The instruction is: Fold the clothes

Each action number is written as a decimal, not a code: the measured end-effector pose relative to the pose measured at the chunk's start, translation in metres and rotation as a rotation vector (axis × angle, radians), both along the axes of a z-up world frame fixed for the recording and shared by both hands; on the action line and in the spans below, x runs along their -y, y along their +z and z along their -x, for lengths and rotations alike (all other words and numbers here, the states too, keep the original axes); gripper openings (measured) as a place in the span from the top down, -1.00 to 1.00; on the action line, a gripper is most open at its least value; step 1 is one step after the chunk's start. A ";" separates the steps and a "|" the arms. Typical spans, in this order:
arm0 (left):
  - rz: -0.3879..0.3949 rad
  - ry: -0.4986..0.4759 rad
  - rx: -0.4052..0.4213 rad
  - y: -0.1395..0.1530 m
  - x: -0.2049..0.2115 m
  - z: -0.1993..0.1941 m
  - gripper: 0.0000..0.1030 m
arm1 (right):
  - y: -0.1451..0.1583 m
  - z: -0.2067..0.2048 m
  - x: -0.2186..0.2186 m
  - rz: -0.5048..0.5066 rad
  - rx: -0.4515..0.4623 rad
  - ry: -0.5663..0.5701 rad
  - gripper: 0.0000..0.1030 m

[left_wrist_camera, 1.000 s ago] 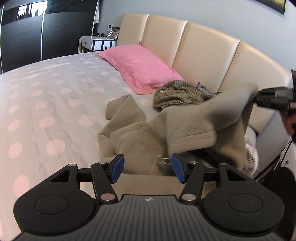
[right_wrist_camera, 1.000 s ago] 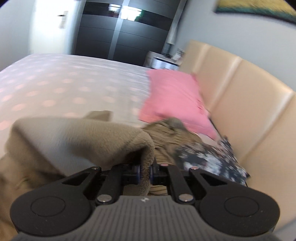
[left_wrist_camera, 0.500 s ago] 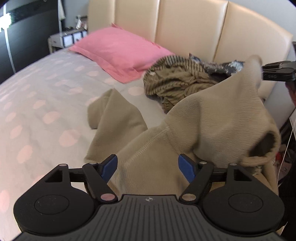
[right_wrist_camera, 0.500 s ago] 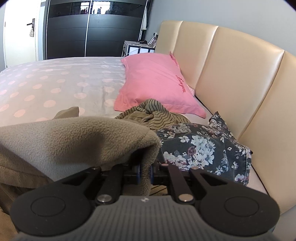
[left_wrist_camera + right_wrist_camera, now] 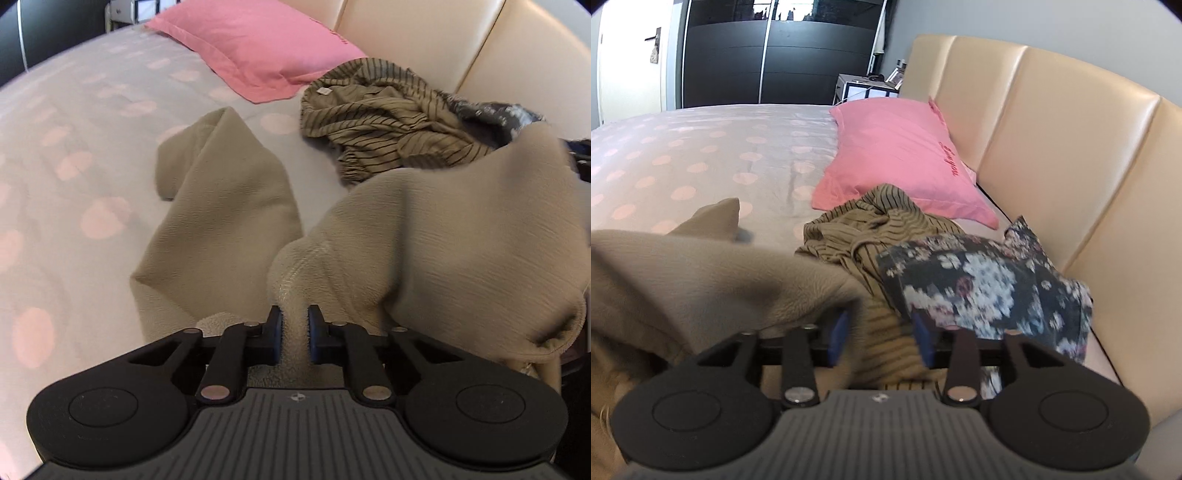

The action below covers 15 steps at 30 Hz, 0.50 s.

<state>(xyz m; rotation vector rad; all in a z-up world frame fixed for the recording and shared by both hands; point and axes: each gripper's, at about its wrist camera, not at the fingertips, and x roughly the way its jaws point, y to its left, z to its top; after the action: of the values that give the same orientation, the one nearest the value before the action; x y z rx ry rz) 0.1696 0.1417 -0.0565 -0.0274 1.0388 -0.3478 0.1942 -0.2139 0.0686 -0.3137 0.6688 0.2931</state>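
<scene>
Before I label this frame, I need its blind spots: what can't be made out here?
- Floral dark garment: motion-blurred in the right wrist view; type unclear.
- Beige fleece garment: right edge cut off in the left wrist view; type unclear.
- Pink pillow: embroidered lettering too small.
- Right gripper: fleece hides part of its left pad.

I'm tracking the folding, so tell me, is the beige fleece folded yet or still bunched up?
Still bunched up. The beige fleece lies in loose humps on the bed, one part trailing out, and a ridge of it sits pinched in the left gripper.

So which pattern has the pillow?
Plain pink pillow, no pattern; clearest in the right wrist view.
</scene>
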 end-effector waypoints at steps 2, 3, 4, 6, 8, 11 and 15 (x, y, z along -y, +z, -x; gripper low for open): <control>0.014 0.017 0.006 0.004 -0.004 0.004 0.80 | -0.002 0.009 0.009 -0.044 -0.057 0.002 -0.02; 0.021 0.022 0.008 0.005 -0.006 0.005 0.80 | -0.007 0.013 0.011 -0.062 -0.117 0.020 -0.05; 0.023 0.025 0.009 0.006 -0.007 0.006 0.80 | -0.012 0.018 0.013 -0.081 -0.177 0.038 -0.06; 0.011 0.031 0.015 0.006 -0.006 0.007 0.80 | -0.026 0.027 0.013 -0.111 -0.302 0.081 -0.07; 0.006 0.044 0.016 0.007 -0.003 0.008 0.80 | -0.041 0.034 0.004 -0.112 -0.382 0.120 -0.18; 0.000 0.061 0.021 0.010 0.001 0.009 0.80 | -0.066 0.040 -0.013 -0.065 -0.455 0.150 -0.34; 0.000 0.091 0.034 0.017 0.000 0.016 0.81 | -0.099 0.037 -0.032 -0.008 -0.544 0.145 0.52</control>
<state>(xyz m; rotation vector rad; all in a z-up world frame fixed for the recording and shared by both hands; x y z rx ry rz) 0.1532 0.1421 -0.0397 -0.0684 1.0008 -0.2647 0.1574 -0.1823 -0.0302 -0.2758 1.1822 0.5283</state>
